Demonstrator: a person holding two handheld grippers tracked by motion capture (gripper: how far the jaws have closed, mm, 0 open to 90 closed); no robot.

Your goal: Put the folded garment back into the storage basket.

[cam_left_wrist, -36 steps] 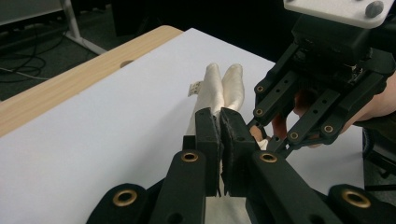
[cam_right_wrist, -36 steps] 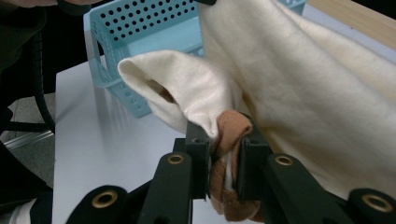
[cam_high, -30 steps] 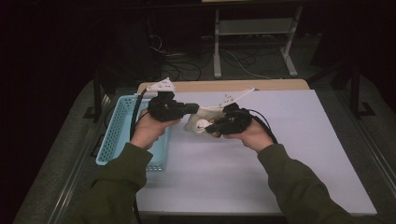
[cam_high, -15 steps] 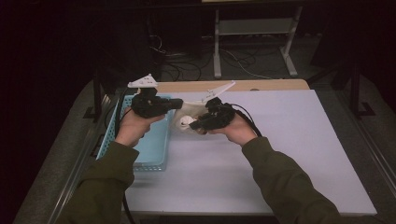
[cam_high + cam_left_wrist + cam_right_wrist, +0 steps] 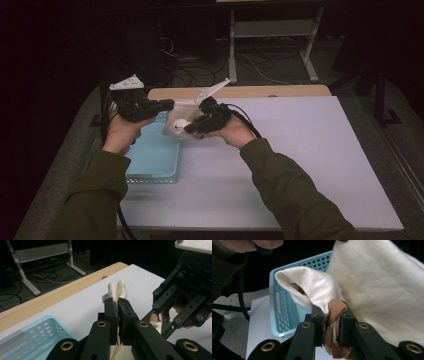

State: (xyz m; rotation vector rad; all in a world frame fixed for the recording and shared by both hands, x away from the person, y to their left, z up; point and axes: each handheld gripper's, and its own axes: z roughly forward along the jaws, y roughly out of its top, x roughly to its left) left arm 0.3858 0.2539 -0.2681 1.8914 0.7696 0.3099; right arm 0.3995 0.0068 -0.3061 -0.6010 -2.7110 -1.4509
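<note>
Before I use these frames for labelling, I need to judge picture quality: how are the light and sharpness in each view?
High view: dim, dark surroundings, the table lit, hands slightly soft. Left gripper view: the cream cloth sharp, the blue basket blurred at the corner. Right gripper view: bright, the cloth and the brown piece crisp, the sleeve at top left dark.

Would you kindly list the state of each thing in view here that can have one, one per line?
Left gripper: shut on the cream cloth.
Right gripper: shut on the cream cloth, with its brown trim between the jaws.
Cream cloth: held up off the table between both grippers, bunched and folded.
Blue basket: upright on the table, below the cloth; no contents to be made out.
</note>
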